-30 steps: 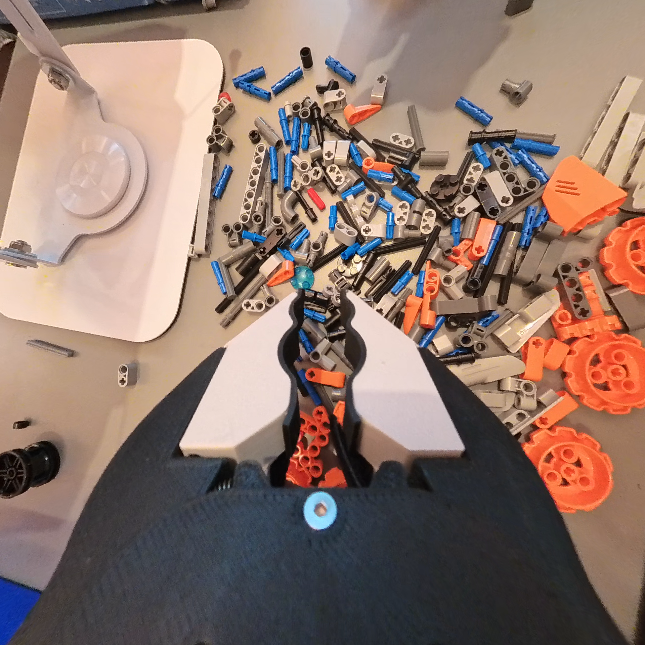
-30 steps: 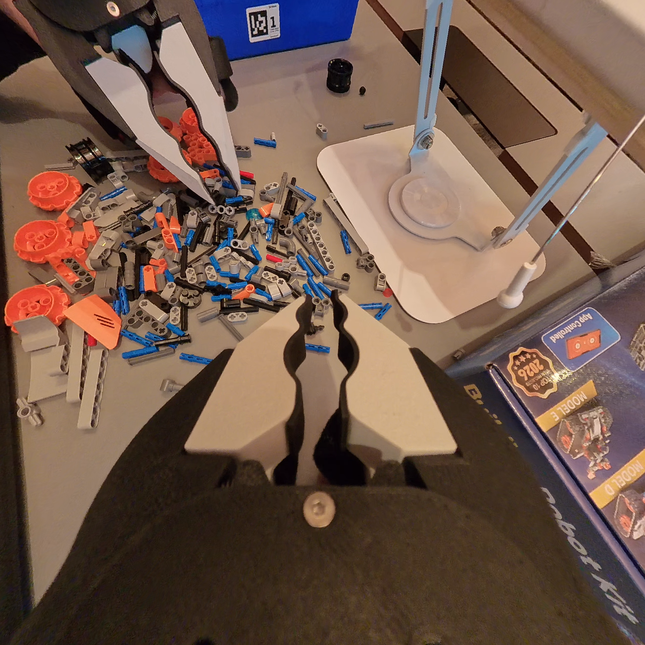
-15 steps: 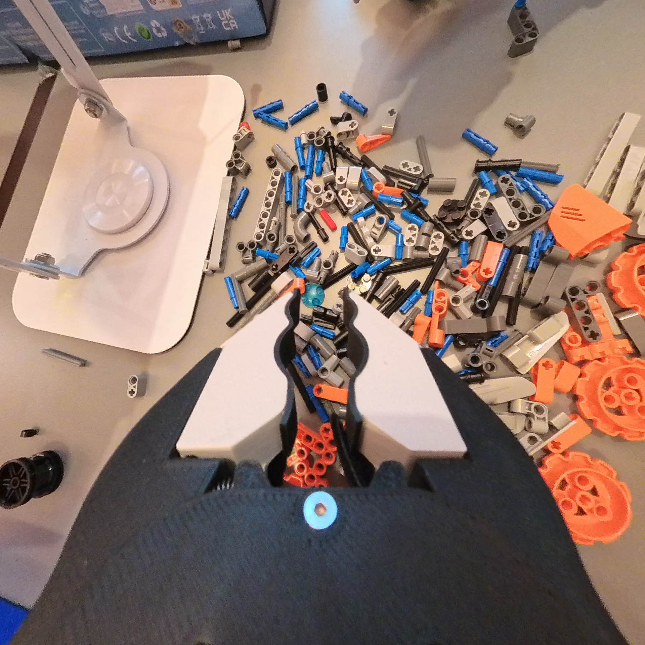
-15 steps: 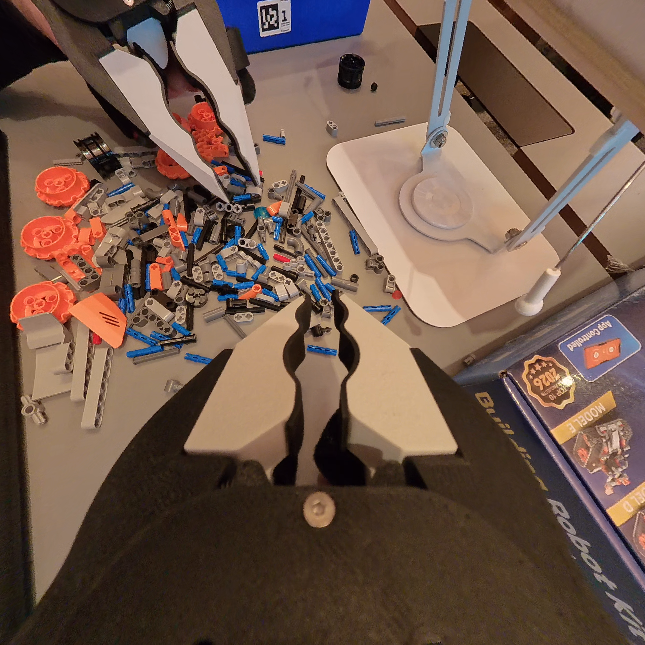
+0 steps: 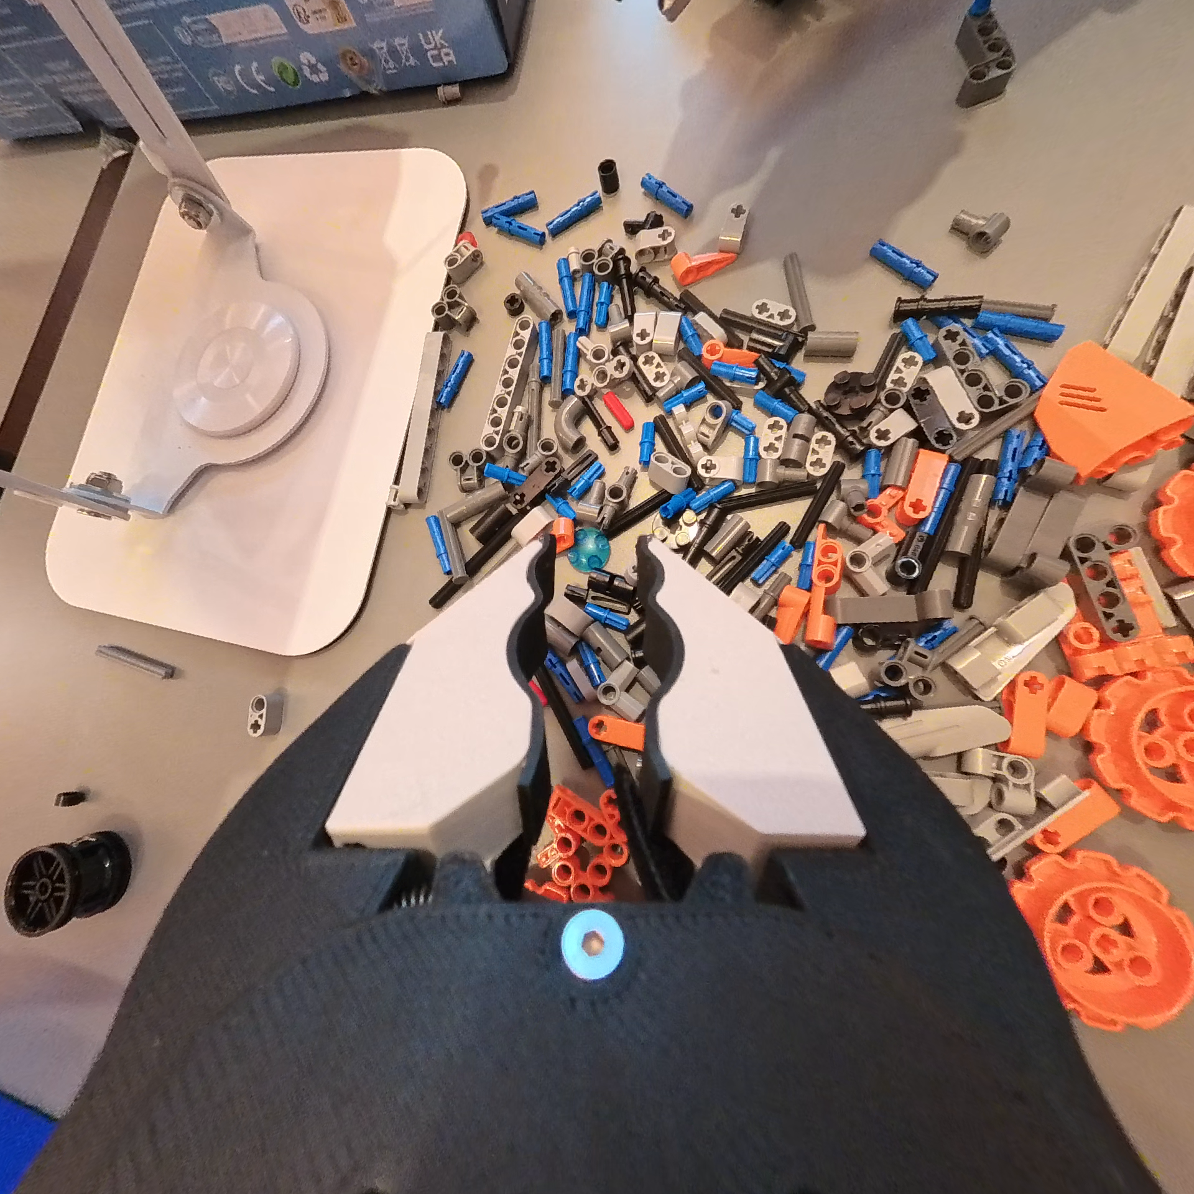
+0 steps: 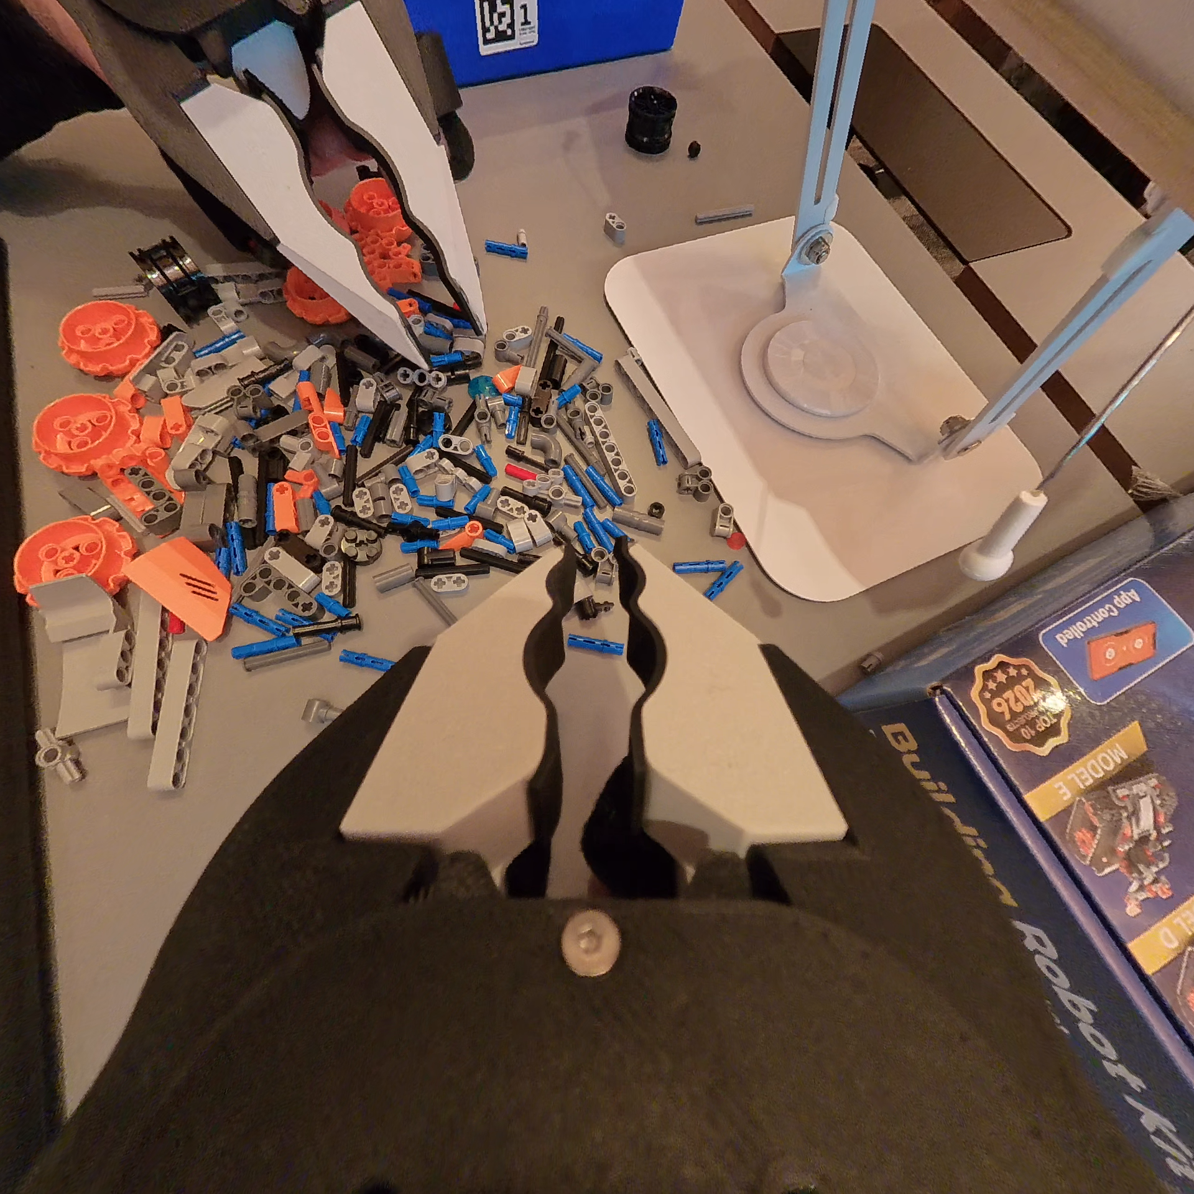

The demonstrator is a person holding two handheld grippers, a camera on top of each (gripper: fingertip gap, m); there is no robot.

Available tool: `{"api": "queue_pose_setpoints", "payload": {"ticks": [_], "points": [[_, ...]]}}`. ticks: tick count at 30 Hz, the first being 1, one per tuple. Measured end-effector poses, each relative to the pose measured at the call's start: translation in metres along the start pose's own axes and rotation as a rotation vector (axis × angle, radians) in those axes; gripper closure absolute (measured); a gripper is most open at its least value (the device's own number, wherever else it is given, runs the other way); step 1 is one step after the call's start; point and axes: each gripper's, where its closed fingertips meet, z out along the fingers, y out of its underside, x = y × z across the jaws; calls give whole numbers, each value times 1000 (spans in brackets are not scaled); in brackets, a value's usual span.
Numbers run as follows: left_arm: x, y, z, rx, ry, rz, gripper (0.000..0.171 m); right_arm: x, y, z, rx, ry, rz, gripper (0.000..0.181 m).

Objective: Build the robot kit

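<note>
We held both claws parted and empty, the left claw and right claw, over glossy plastic pins scattered on the matte counter.

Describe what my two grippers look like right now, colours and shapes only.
Both match. The left gripper has a rough black printed body, two pale grey wedge-shaped fingers lined with wavy black inner edges, and a silver hex screw at the centre. The right gripper is the same build: black shell, grey tapered fingers, scalloped black pads, one metal screw. No cables show.
</note>
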Motion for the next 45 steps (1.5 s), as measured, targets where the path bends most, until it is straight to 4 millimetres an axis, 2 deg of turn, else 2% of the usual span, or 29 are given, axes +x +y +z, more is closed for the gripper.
{"api": "queue_pose_setpoints", "payload": {"ticks": [9, 16, 20, 23, 27, 30, 33, 35, 37, 39, 40, 41, 43, 45], "points": [[-1, -1, -1, 6, -6, 4, 149, 2, -5, -4, 24, 15, 0, 170], [-2, -11, -10, 33, -30, 17, 149, 5, -14, -13, 70, 34, 3, 170], [-6, -27, -40, 75, -96, 29, 149, 3, -12, -9, 62, 25, 0, 170], [2, -39, -64, 136, -118, 15, 151, 1, -10, -6, 51, 18, -3, 170], [6, -34, -78, 126, -199, 22, 150, 0, -6, -2, 34, 14, 1, 170], [-1, -30, -96, 171, -245, -21, 146, 1, -1, 2, 16, 13, 4, 170], [-25, -11, -133, 153, -368, -70, 142, 1, 0, 3, 12, 15, 4, 170], [-51, 12, -169, 118, -516, -116, 141, 2, 1, 4, 9, 17, 4, 170], [-80, 52, -206, 43, -667, -188, 138, 2, 2, 5, 6, 15, 7, 170], [-102, 94, -235, -42, -777, -286, 131, 1, 4, 6, 1, 11, 8, 170], [-111, 109, -248, -52, -818, -327, 130, 1, 4, 7, -3, 8, 7, 170], [-115, 123, -256, -62, -833, -378, 129, 0, 5, 8, -6, 6, 6, 170], [-117, 153, -259, -101, -797, -513, 118, -1, 6, 9, -11, 2, 5, 170], [-124, 172, -264, -136, -820, -550, 121, -1, 8, 9, -18, 0, 6, 170]]}}
